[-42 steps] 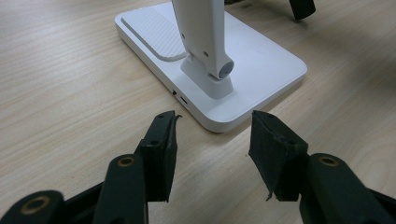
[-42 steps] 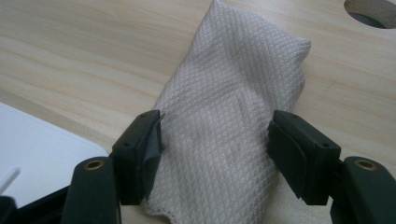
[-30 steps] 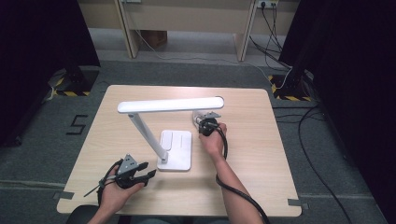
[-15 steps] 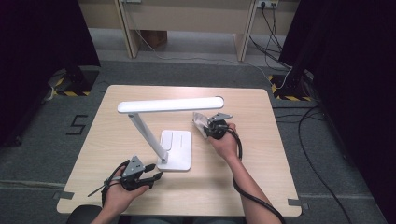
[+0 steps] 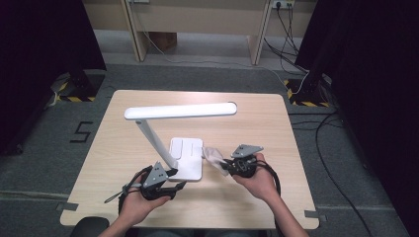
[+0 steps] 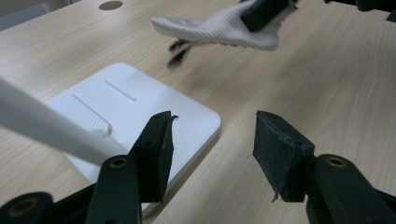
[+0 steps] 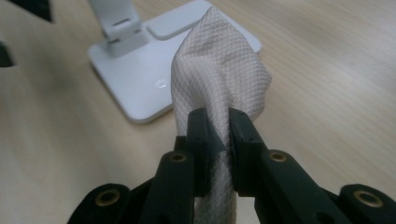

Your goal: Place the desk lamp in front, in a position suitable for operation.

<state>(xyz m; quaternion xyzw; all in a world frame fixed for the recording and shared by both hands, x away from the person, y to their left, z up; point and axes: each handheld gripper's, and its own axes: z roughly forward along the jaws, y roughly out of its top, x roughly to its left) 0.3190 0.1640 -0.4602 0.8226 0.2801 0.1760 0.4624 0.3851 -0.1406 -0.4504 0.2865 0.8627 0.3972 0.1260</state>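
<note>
Pinching a waffle-textured white cloth (image 7: 219,70), right gripper (image 7: 218,128); left gripper (image 6: 212,140) jaws opening, empty.

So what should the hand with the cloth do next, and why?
Probably bring the white cloth down onto the lamp base and wipe. The right gripper is shut on the cloth, which hangs in the air just beside the base, not touching it. The left gripper is open at the base's near corner with nothing between its jaws, perhaps ready to steady the lamp.

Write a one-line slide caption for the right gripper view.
Right tongs shut on a white waffle-weave cloth, held beside the lamp's white base on the wooden table.
</note>
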